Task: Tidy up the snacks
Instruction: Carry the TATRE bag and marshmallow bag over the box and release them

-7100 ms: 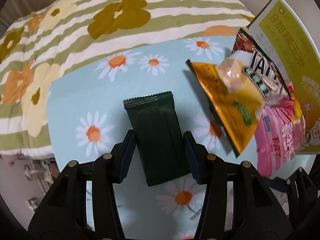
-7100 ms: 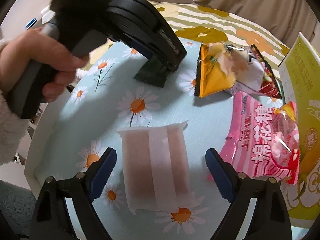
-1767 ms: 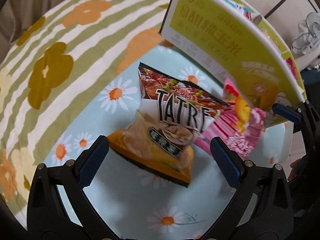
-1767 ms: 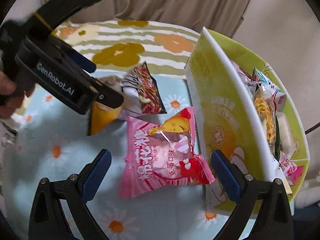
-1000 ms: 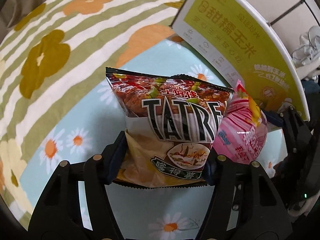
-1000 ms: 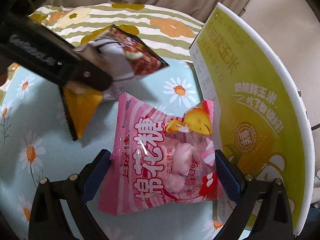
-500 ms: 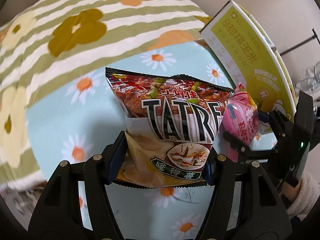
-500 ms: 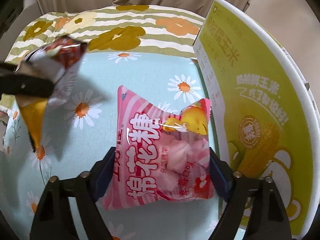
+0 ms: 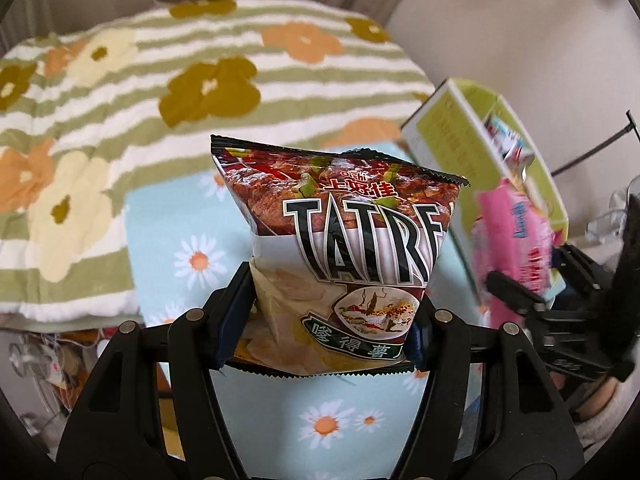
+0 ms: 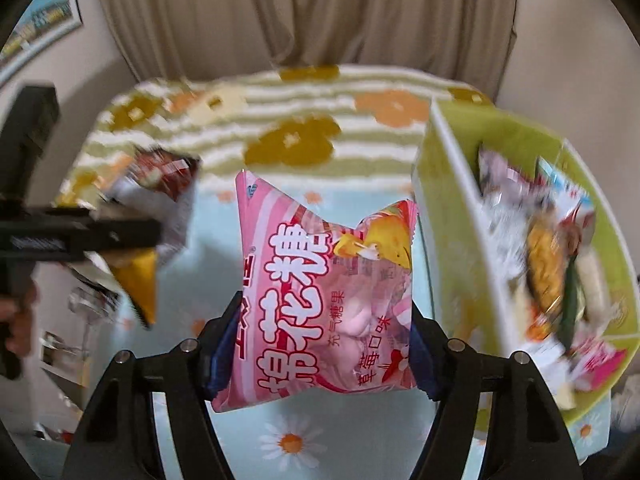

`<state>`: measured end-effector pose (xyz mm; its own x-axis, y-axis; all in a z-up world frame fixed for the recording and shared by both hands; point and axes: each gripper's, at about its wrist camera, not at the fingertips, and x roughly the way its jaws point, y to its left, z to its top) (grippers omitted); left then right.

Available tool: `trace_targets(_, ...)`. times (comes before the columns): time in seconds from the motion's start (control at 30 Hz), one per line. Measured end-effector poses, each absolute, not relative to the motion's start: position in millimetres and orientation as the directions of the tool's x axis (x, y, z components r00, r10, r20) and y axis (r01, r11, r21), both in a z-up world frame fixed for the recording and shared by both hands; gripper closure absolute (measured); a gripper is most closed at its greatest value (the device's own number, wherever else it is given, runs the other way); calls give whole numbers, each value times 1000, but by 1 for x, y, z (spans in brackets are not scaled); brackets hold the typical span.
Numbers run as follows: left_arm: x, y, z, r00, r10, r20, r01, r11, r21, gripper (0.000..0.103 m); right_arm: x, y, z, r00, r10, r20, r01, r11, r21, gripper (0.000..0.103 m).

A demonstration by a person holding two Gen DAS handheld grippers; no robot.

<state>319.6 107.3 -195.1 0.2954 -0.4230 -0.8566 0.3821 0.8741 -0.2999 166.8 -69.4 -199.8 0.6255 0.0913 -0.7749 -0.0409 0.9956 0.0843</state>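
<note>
Daisy cloth (image 9: 172,216); two bags aloft: chips (image 9: 348,248), marshmallows (image 10: 324,292).

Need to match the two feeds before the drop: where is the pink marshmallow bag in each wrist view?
Left wrist: pink marshmallow bag at the right edge, blurred, in the right gripper.
Right wrist: centre frame, clamped between the closing jaws.
Shared landmark: the yellow-green snack box, right of the bag in both.
</note>
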Motion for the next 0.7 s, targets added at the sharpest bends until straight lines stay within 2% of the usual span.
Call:
trace_targets(0.3, 298, 45, -135, 409, -438, -800, 330, 889, -318, 42, 151, -130, -128, 712, 160, -684, -164, 985, 60, 36)
trace_targets(0.7, 290, -107, -112, 446, -471, -762, 303, 880, -366, 42, 140, -265, -123, 711, 156, -686, -165, 985, 53, 36)
